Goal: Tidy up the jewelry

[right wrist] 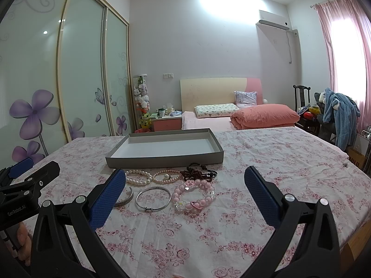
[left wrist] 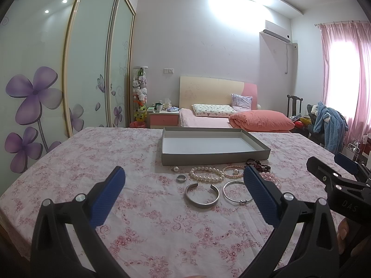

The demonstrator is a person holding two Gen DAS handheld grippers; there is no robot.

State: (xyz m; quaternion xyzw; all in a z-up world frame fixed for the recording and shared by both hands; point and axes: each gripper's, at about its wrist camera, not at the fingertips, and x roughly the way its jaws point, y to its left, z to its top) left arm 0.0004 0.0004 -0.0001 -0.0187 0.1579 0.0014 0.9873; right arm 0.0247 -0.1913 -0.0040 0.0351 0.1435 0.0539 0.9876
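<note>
Lying in a loose cluster at the centre of both views, the jewelry sits on a pink floral tablecloth (left wrist: pixel 143 220), just in front of a shallow grey box (left wrist: pixel 215 156) with a white floor. An open silver cuff (left wrist: pixel 202 195) lies beside a thin silver bangle (left wrist: pixel 237 191); above them in the left wrist view are a small silver ring (left wrist: pixel 181 178), a white pearl bracelet (left wrist: pixel 206 173) and a finer pink pearl strand (left wrist: pixel 233 171). A dark red bead string (right wrist: pixel 200 173) touches the box's front wall, and a pink bead bracelet (right wrist: pixel 193 195) with flower charms lies lower right of it in the right wrist view. Both tools hover above the cloth, holding nothing: the left gripper (left wrist: pixel 183 180) has its blue pads spread wide, as does the right gripper (right wrist: pixel 183 180). Behind, a bed with a salmon pillow (left wrist: pixel 262 119) fills the upper middle of the frame.
</note>
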